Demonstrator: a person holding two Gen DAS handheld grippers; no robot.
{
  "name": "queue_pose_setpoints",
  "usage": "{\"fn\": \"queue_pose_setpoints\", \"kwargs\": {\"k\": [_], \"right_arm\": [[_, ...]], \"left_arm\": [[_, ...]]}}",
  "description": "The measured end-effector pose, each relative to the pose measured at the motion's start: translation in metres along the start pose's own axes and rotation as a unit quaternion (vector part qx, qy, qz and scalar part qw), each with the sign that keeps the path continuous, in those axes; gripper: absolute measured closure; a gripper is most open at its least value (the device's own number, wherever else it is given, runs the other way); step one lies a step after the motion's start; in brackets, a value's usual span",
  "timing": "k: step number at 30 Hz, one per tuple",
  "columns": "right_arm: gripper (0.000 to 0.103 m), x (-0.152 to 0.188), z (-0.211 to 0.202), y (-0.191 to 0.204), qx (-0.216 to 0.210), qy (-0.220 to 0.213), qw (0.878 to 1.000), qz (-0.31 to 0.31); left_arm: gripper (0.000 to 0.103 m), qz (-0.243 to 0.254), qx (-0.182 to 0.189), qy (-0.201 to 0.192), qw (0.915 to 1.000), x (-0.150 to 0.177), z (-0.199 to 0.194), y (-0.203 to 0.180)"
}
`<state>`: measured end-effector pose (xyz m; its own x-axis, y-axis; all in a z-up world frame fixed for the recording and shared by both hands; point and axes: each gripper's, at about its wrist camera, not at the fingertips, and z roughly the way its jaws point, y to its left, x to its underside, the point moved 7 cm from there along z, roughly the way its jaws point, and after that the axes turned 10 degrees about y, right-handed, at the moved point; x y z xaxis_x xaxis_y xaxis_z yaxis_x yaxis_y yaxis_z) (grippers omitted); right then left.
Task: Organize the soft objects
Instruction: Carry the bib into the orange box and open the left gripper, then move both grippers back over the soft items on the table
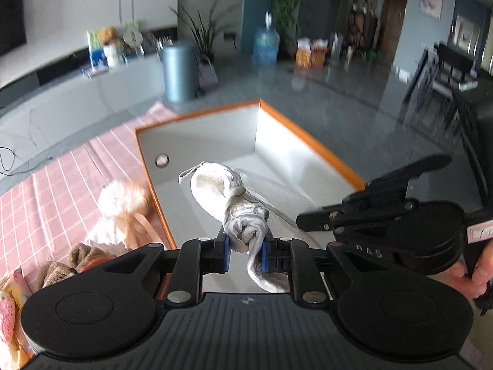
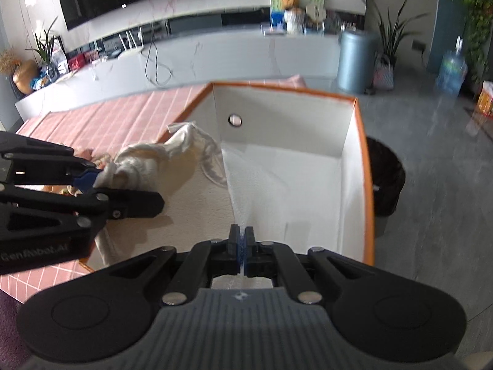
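Towel, pale, bunched: your left gripper pinches one end narrowly, holding it over the orange-rimmed box, ready to drop. Right view: your right gripper, fully closed, nips the towel's thin near edge above the box.

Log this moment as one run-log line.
left gripper: shut on towel | right gripper: shut on towel edge | towel: over box | plush: on cloth beside box
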<state>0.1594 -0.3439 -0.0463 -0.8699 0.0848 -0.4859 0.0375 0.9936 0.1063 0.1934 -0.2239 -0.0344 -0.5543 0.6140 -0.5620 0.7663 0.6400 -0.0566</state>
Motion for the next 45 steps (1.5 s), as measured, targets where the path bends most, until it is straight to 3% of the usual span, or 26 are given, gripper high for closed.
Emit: {"fn": "queue_pose_setpoints", "kwargs": {"k": [9, 16, 19, 23, 32, 38, 45], "right_arm": [[0.103, -0.003, 0.039, 0.008, -0.025, 0.052, 0.998, -0.007], [0.099, 0.002, 0.055, 0.010, -0.027, 0.083, 0.996, -0.001], [0.093, 0.008, 0.057, 0.010, -0.025, 0.088, 0.996, 0.001], [0.074, 0.011, 0.055, 0.009, -0.018, 0.094, 0.995, -0.007], [0.053, 0.009, 0.032, 0.003, 0.003, 0.068, 0.997, -0.027], [0.031, 0.004, 0.010, 0.005, 0.025, 0.027, 0.999, -0.035], [0.017, 0.002, -0.019, 0.010, 0.067, -0.034, 0.996, -0.038]], "left_arm": [[0.078, 0.067, -0.053, 0.073, 0.9937, 0.015, 0.027, -0.003], [0.069, 0.075, -0.062, 0.088, 0.9913, 0.019, 0.033, -0.004], [0.068, 0.074, -0.058, 0.090, 0.9915, 0.016, 0.035, -0.001], [0.061, 0.080, -0.061, 0.090, 0.9909, 0.015, 0.035, 0.000], [0.025, 0.080, -0.082, 0.039, 0.9927, 0.007, 0.010, -0.001], [0.021, 0.066, -0.080, -0.001, 0.9946, 0.003, -0.011, -0.001], [0.019, 0.027, -0.063, -0.058, 0.9960, 0.002, -0.036, 0.003]]}}
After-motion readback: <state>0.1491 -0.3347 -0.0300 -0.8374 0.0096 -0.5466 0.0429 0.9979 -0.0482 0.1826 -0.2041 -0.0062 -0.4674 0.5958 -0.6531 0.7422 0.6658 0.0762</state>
